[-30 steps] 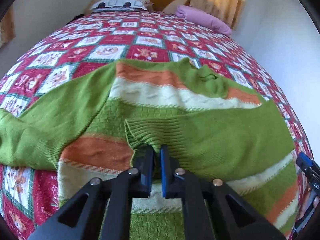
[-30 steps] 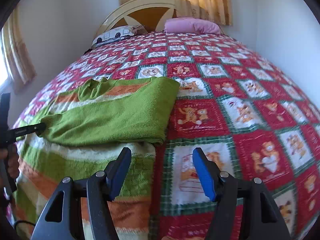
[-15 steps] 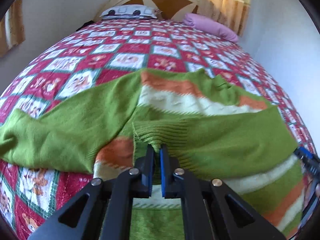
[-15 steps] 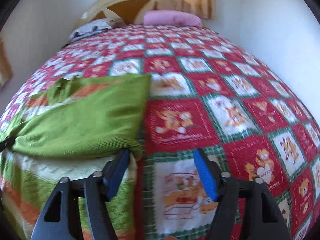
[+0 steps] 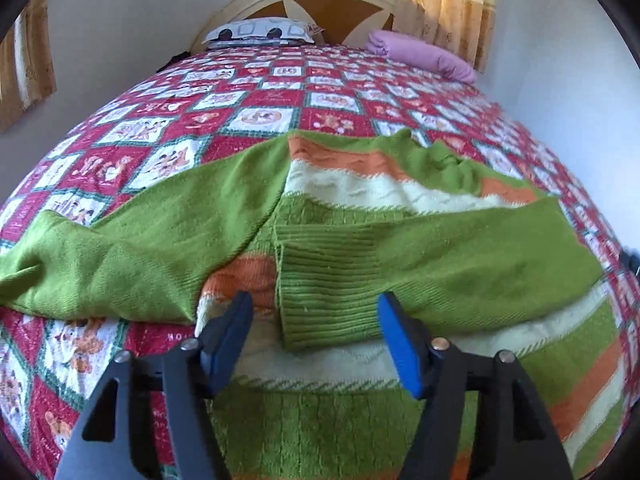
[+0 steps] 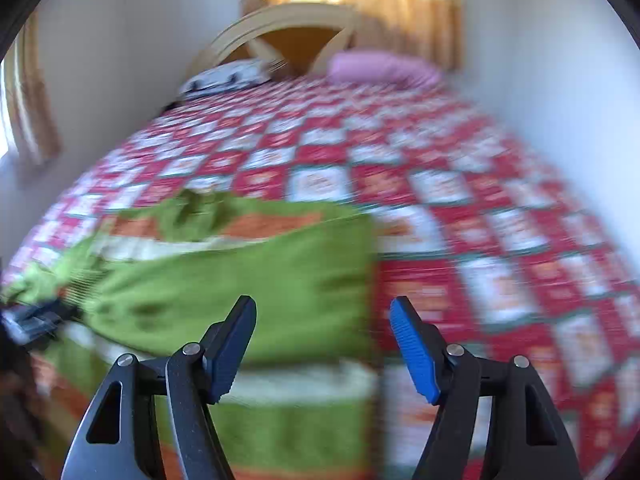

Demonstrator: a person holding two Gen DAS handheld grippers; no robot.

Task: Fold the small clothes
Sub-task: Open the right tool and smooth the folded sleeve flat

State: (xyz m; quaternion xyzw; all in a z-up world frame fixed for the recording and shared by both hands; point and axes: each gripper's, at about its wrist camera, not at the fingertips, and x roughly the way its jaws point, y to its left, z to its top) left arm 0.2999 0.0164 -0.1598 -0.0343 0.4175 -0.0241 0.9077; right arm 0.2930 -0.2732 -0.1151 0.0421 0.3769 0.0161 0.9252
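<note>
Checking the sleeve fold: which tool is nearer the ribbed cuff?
Left. The left tool sits open right at the ribbed cuff; the right tool hangs open over the sweater's far folded edge.

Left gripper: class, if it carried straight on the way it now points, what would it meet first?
Most likely the ribbed green cuff of the folded sleeve, which lies between the open left gripper fingertips on the striped green, orange and cream knitted sweater. Depth is hard to judge, but nothing stands in between.
</note>
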